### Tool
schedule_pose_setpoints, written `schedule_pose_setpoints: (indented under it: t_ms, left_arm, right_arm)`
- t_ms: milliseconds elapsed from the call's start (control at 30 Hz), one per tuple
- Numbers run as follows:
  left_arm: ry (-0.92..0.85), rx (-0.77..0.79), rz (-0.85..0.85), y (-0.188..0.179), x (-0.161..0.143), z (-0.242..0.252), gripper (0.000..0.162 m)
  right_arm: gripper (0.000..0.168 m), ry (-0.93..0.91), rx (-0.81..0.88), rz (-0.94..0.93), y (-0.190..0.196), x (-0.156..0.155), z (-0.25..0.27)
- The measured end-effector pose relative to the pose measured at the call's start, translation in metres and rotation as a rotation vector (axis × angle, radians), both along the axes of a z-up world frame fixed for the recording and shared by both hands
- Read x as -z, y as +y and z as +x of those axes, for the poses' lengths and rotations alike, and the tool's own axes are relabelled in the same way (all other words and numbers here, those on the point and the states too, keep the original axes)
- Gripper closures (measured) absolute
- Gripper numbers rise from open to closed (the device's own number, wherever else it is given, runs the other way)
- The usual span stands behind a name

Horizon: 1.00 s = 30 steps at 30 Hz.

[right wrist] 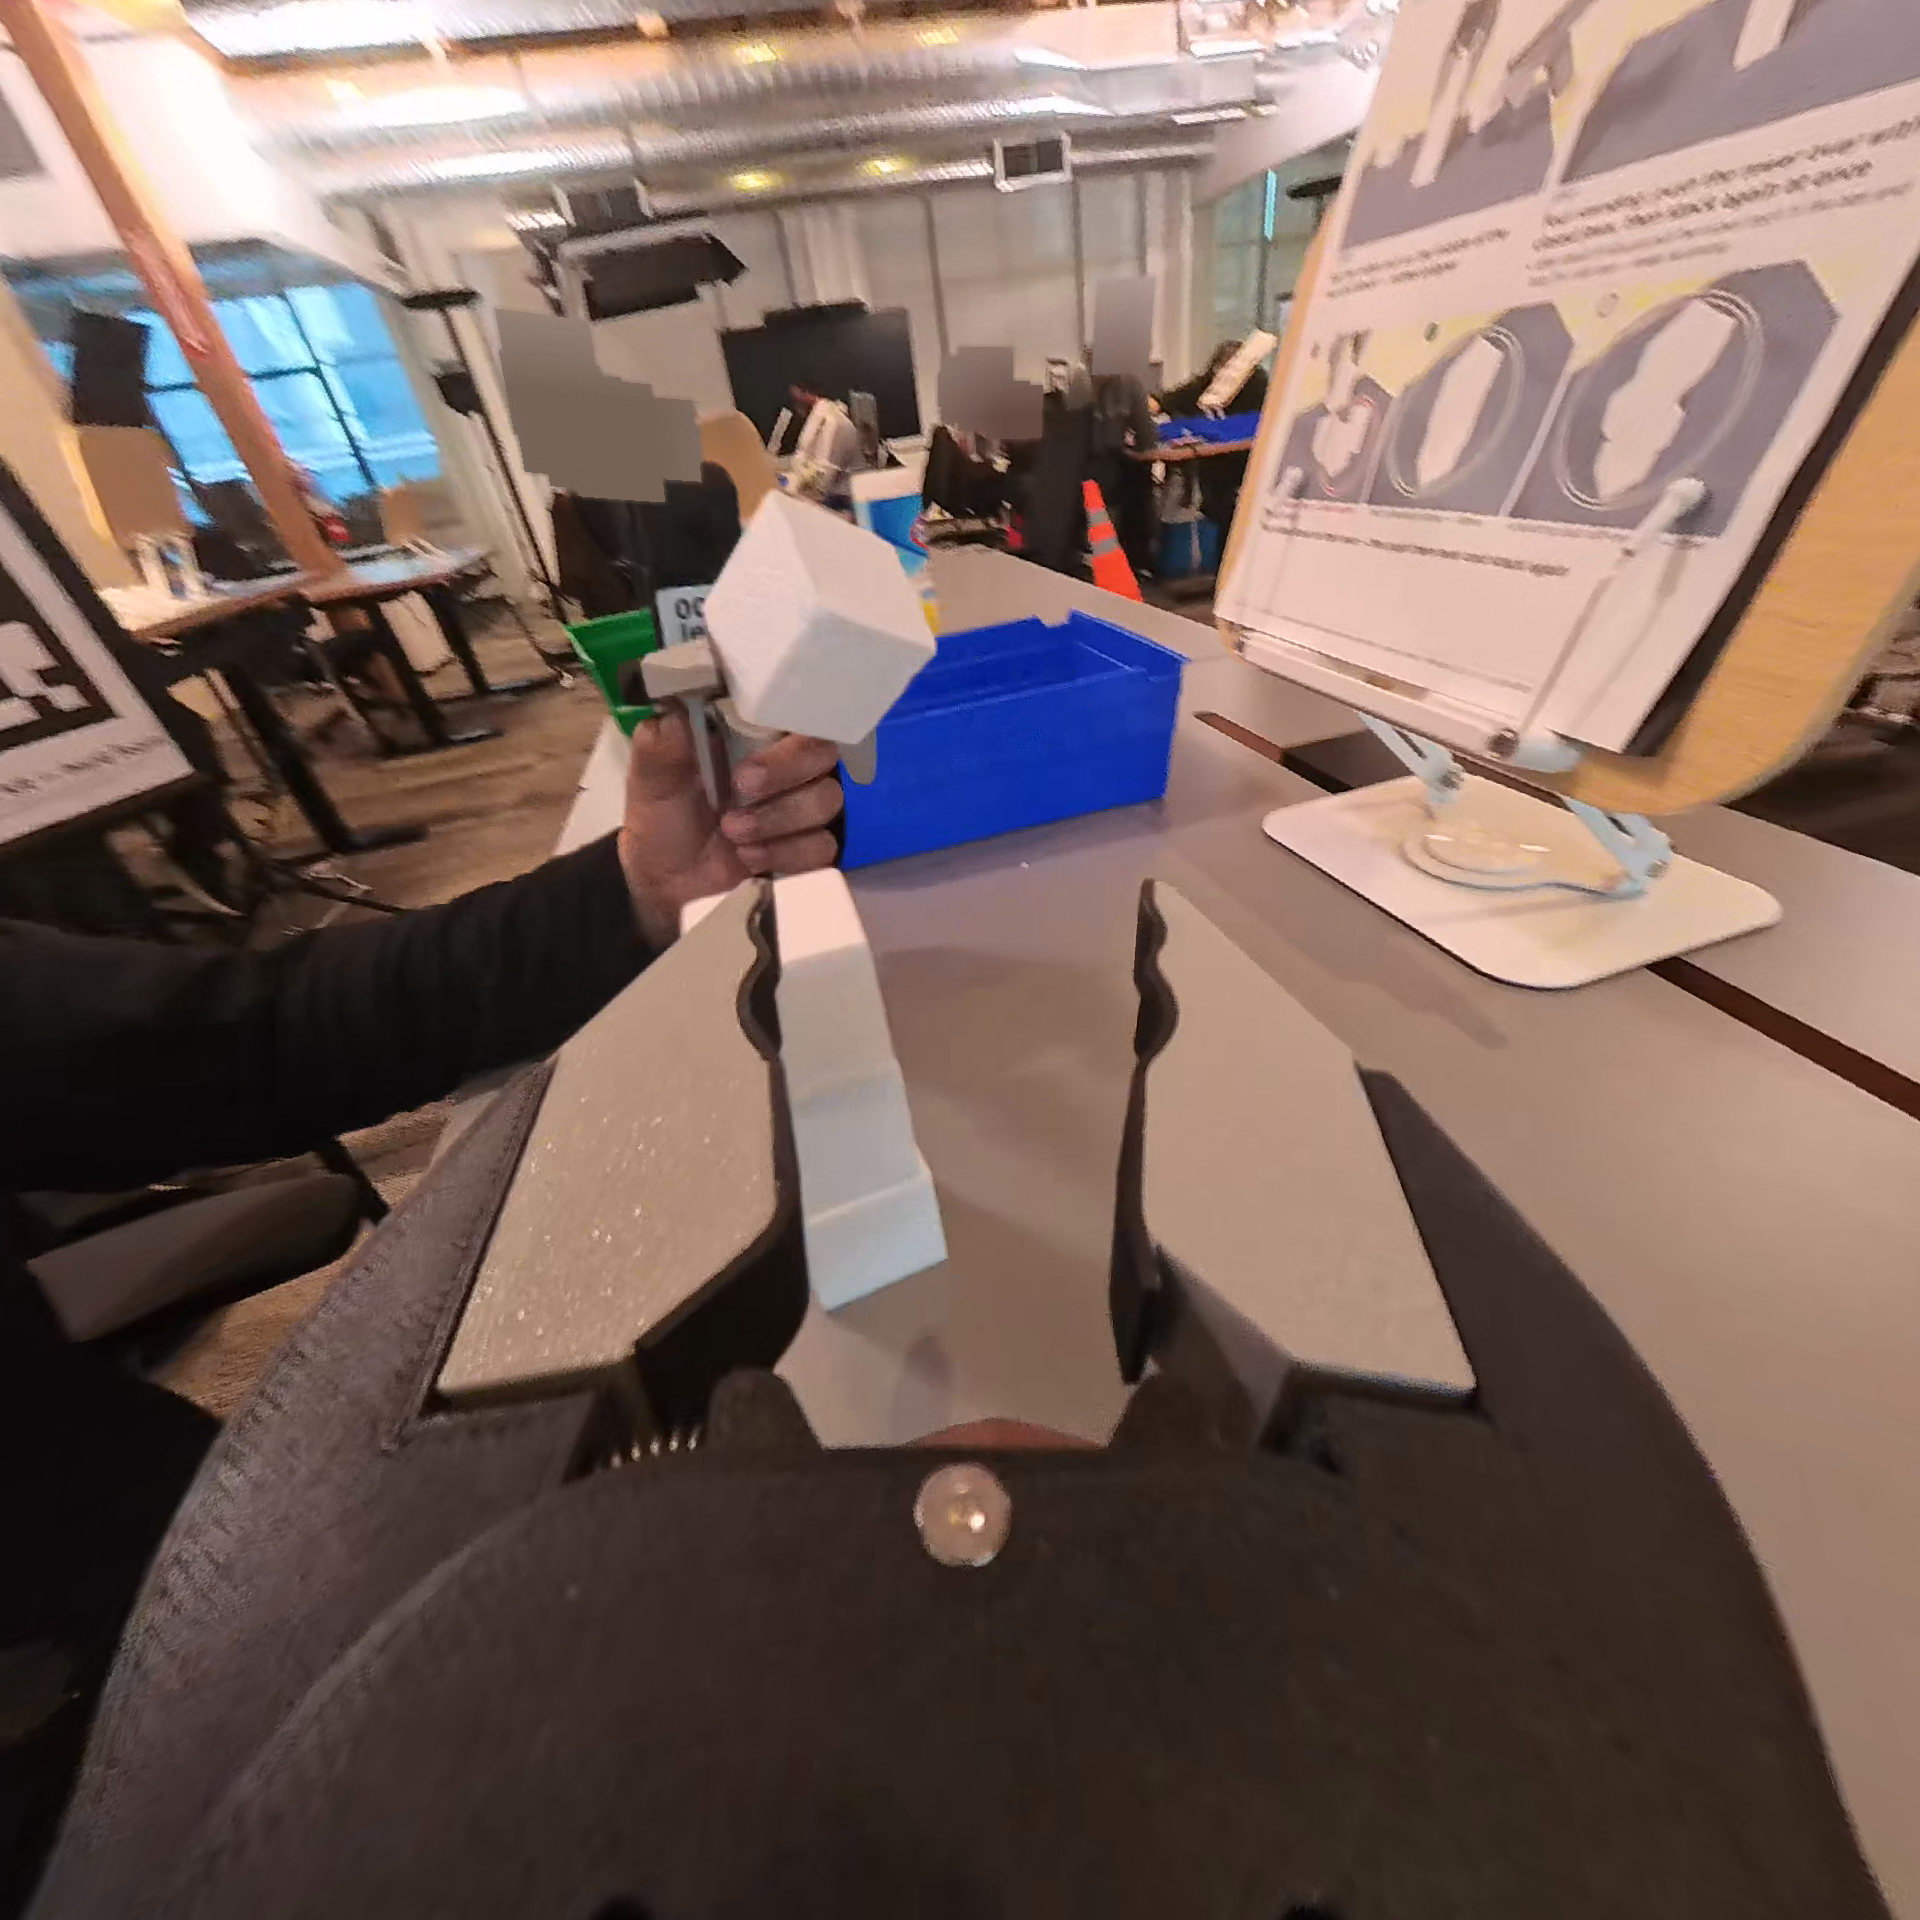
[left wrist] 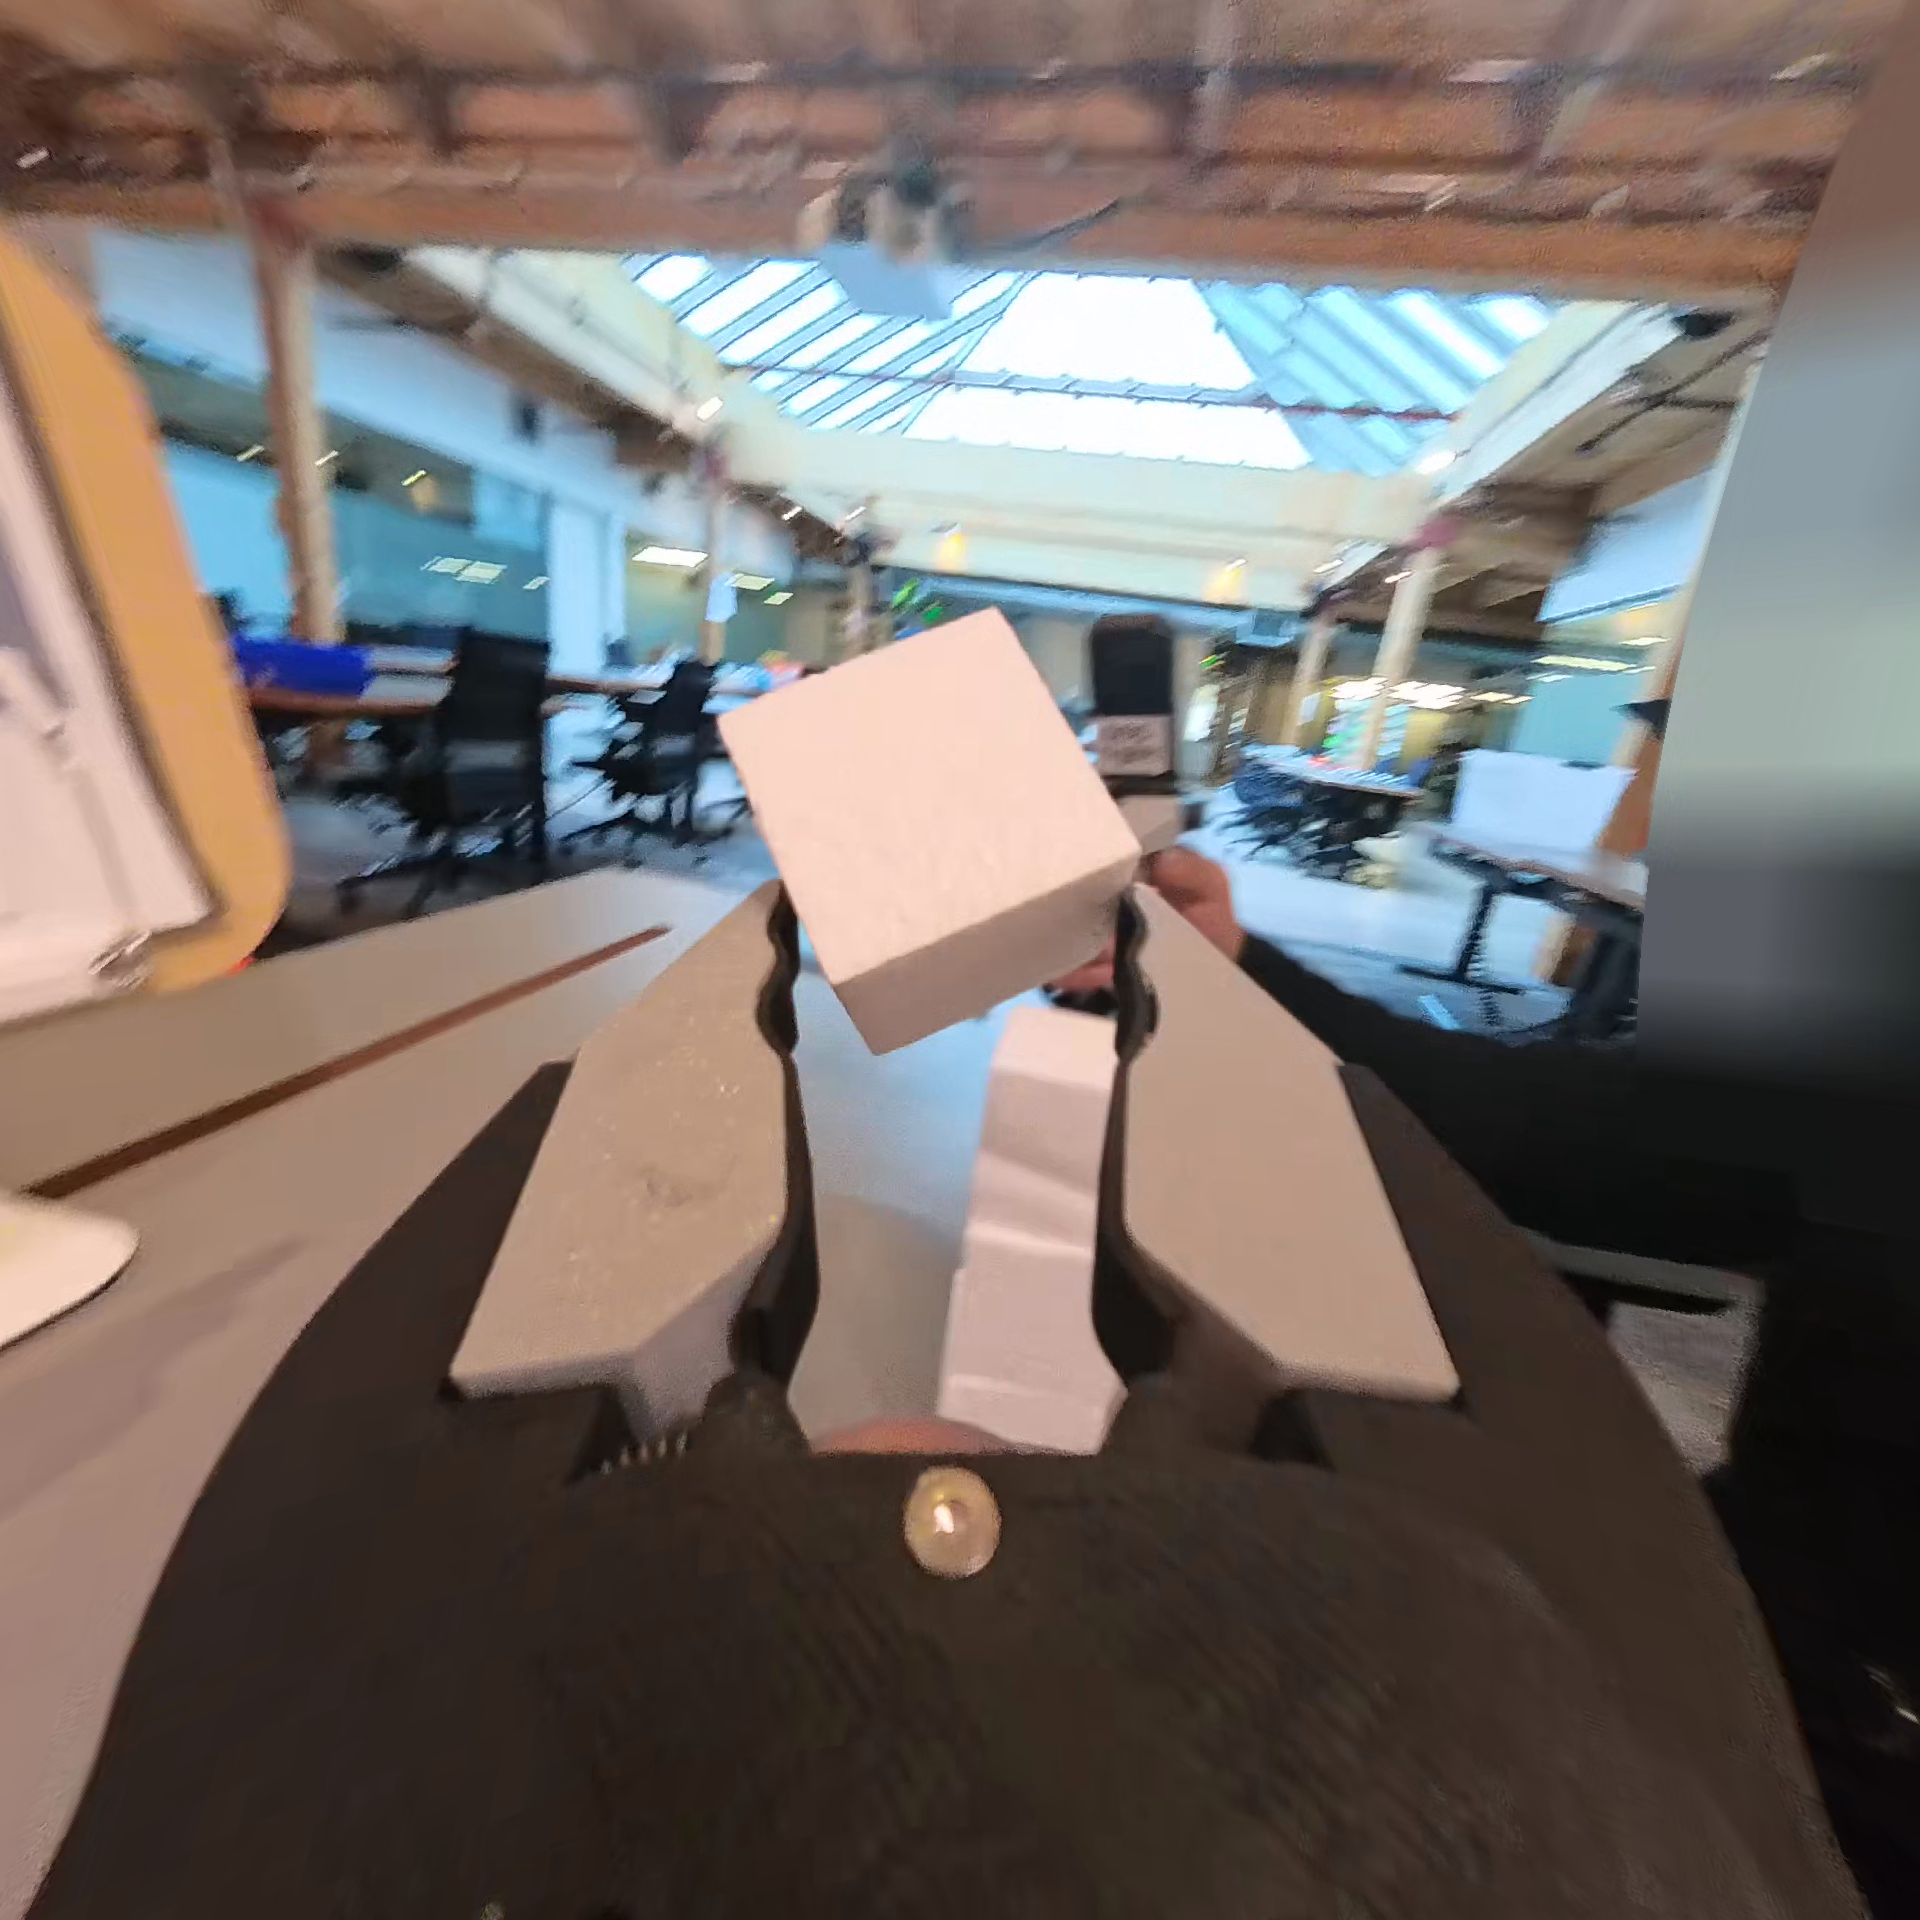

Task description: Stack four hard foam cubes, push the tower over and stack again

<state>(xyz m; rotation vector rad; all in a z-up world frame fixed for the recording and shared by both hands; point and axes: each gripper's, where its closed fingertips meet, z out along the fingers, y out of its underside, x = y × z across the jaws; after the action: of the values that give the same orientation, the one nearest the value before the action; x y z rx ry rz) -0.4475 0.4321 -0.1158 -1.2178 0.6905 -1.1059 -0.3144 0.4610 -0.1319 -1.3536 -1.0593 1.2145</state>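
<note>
Your right gripper (right wrist: 956, 935) fills the lower half of its view, grey fingers spread wide with nothing between them, hanging over the smooth grey tabletop (right wrist: 1299, 1143). Just inside its left finger in that frame stands the stack of white hard foam cubes (right wrist: 847, 1091), seen from above as a tall column on the table; at least three blocks show, their edges slightly out of line. In the left wrist view the same stack shows low in the centre, partly behind the right finger. Your left gripper (left wrist: 951, 914) is pinching a single white hard foam cube (left wrist: 925, 831) between its fingertips, tilted corner-down and raised in the air above the stack, clear of its top. From the right wrist view, that cube sits in the centre left of the frame, with your left hand (right wrist: 717, 810) wrapped around the gripper's handle below it and a black sleeve (right wrist: 312, 1018) running off to the left edge. Beyond the hand a blue plastic bin (right wrist: 1018, 727) rests on the table at mid-frame, and at the upper right a wooden board carrying printed instruction sheets (right wrist: 1558, 364) leans on a white stand (right wrist: 1517, 883). Farther back lies an open office with desks, black chairs, an orange traffic cone (right wrist: 1107, 545), wooden ceiling beams and a bright skylight (left wrist: 1039, 364).
</note>
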Motion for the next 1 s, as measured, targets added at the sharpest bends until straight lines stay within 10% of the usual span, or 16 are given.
schedule_pose_setpoints:
  t_ms: [433,1000]
  left_arm:
    - [0.254,0.285,0.372,-0.098,0.009,0.06,0.103]
    - [0.535,0.246,0.415,-0.098,0.053,0.09,0.103]
  right_arm:
    - [0.097,-0.002,-0.334,0.121,-0.09,-0.011,-0.03]
    - [0.119,-0.14,-0.327,0.315,-0.125,0.007,-0.053]
